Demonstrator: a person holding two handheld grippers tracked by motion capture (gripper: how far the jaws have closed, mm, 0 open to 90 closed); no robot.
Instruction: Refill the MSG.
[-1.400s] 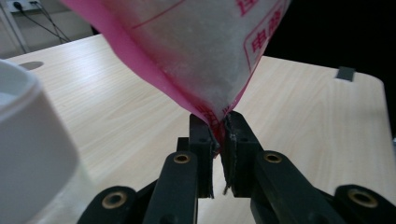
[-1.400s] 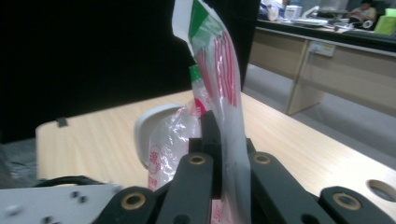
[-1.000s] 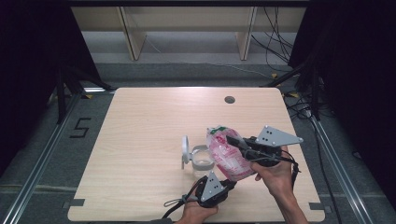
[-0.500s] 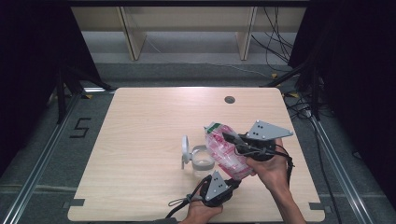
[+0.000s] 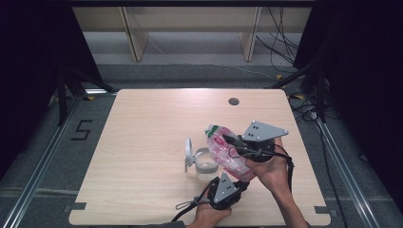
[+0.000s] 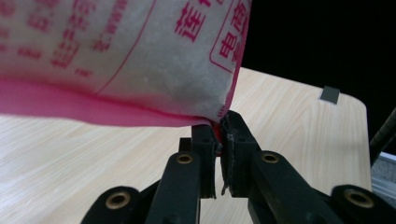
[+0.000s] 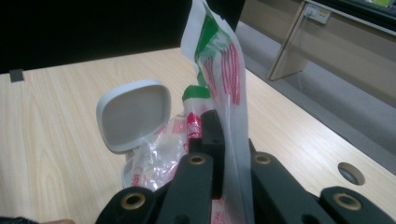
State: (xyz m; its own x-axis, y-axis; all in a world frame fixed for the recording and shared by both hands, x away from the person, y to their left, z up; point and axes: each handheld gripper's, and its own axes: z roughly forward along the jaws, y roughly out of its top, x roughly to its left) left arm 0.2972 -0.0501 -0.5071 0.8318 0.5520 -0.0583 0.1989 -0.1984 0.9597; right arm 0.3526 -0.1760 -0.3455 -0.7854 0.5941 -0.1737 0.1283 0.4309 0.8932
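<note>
A plastic bag [image 5: 227, 153] printed in pink and red, with a green-and-white top, hangs tilted between both grippers over the table [image 5: 142, 123]. My right gripper [image 5: 229, 140] is shut on the bag's upper part [image 7: 219, 60], its pads pinching the film. From below, my left gripper [image 5: 243, 183] is shut on the bag's pink bottom seam [image 6: 116, 112], at the corner by the pads [image 6: 233, 135]. Just left of the bag stands a clear container [image 5: 205, 164] with its white lid [image 5: 188, 154] flipped up. The right gripper view shows the lid [image 7: 133, 114] and the container [image 7: 144, 170] behind the bag.
A round cable hole [image 5: 233, 101] sits in the table's far right part. Dark stands and cables line the floor on both sides. Wooden shelf legs [image 5: 135, 33] stand beyond the far edge. The table's near right corner [image 6: 329, 93] lies past the left gripper.
The right gripper has shifted a little left and away with the bag's top, bringing the bag closer over the container. The left gripper has stayed on the bottom corner.
</note>
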